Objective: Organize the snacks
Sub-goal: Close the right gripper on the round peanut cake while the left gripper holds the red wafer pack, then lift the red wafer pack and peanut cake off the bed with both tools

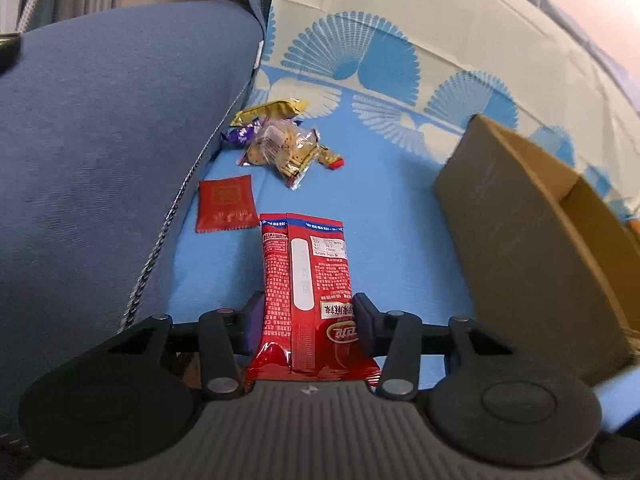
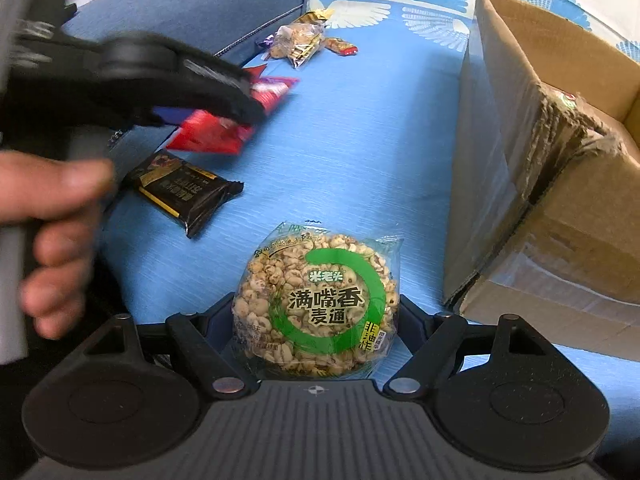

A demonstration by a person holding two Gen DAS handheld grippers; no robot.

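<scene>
The left claw (image 1: 308, 316) is clamped on the long red packet (image 1: 306, 280), which juts toward 12 o'clock above the blue sheet (image 1: 380, 208). The right claw (image 2: 316, 316) is clamped on the round puffed-grain cake (image 2: 316, 304). The cardboard box (image 2: 540, 160) lies at 2 o'clock of both. I judge the best course is to carry each snack level over the box rim, one at a time, and release low inside.

Readable text: one packet only.
We read 满嘴香麦通 in dark characters on the round puffed-grain snack packet (image 2: 316, 304), plus 非油炸 on its yellow tag; the print on the red wrapper (image 1: 308, 280) was too small for us.
</scene>
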